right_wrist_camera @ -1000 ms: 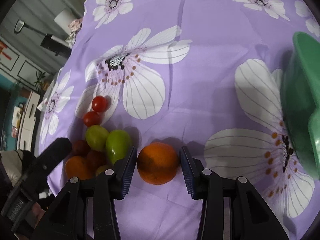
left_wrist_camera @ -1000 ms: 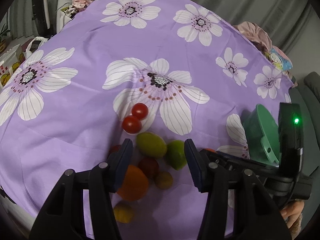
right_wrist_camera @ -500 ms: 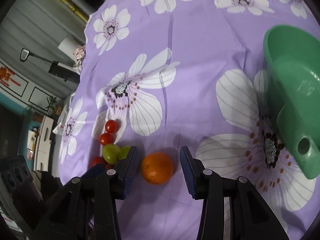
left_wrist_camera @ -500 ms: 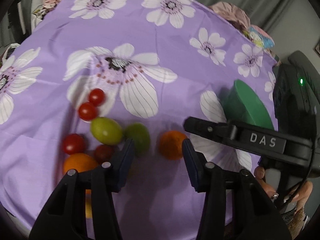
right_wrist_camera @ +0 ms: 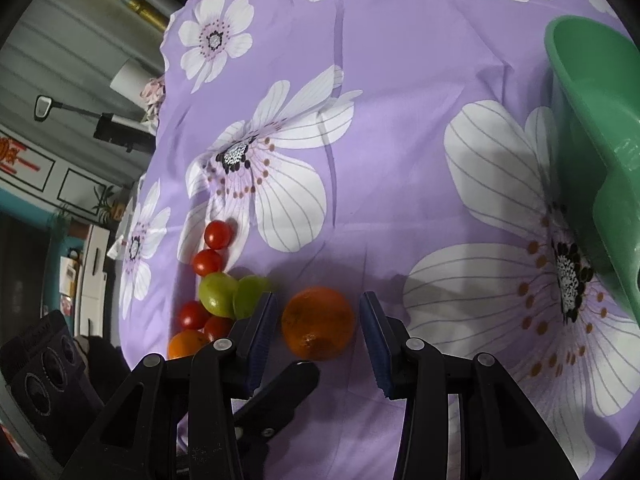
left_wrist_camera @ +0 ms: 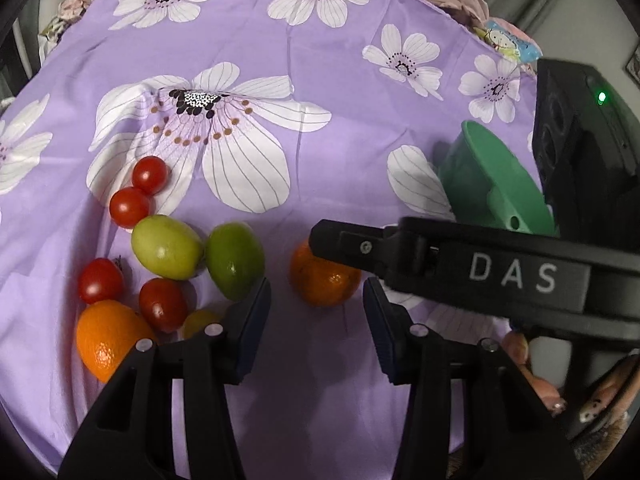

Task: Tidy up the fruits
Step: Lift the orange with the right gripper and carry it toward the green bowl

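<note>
Orange fruit (right_wrist_camera: 318, 329) lies on the purple cloth (right_wrist_camera: 400, 128) between the spread fingers of the right claw (right_wrist_camera: 319, 330), untouched. Left claw (left_wrist_camera: 317, 316) is also open, just short of the same orange. Left of it sits a cluster of green fruits (left_wrist_camera: 167, 247), tomatoes (left_wrist_camera: 149, 175) and a second orange (left_wrist_camera: 110, 339). Green bowl (right_wrist_camera: 592, 120) stands at right, well apart.

Four small round red tomatoes (left_wrist_camera: 149, 175) run from ten to eight o'clock, two oval green fruits (left_wrist_camera: 166, 247) lie at nine, two round oranges (left_wrist_camera: 324, 278) sit at centre and eight, one small yellowish fruit (left_wrist_camera: 199, 320) at seven, one green plastic bowl (left_wrist_camera: 488, 184) at three.
</note>
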Motion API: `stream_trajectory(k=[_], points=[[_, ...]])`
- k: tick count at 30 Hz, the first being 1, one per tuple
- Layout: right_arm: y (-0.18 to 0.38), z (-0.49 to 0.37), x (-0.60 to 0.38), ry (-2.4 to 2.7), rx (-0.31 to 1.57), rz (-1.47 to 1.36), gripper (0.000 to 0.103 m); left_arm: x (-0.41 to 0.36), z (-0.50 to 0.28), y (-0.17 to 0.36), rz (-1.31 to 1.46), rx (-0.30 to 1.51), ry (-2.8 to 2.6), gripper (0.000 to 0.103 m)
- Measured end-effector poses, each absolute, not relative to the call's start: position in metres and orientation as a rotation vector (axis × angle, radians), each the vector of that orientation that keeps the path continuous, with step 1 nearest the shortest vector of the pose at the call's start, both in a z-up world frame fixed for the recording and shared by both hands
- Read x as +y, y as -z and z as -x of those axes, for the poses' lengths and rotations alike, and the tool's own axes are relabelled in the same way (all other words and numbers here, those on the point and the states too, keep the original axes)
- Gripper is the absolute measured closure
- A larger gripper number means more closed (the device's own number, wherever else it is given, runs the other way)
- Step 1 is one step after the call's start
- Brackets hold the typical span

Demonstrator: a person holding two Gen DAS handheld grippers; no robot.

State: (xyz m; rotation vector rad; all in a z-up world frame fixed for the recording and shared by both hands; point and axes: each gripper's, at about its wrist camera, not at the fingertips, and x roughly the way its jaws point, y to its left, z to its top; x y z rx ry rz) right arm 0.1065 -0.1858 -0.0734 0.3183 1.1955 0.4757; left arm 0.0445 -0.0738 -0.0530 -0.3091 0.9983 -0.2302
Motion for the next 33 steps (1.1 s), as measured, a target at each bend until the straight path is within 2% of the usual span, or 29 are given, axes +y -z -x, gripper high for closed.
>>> stream_trajectory(k=[10, 15, 33], points=[[0.083, -0.109, -0.182, -0.491, 1.233, -0.302, 0.06, -0.075, -0.055, 0.068, 0.35, 1.048, 0.251, 0.057], [0.087, -0.11, -0.184, -0.514, 1.255, -0.325, 0.06, -0.074, -0.057, 0.069, 0.373, 1.038, 0.266, 0.061], [0.088, -0.109, -0.179, -0.51, 1.252, -0.281, 0.06, -0.074, -0.057, 0.068, 0.374, 1.017, 0.262, 0.061]])
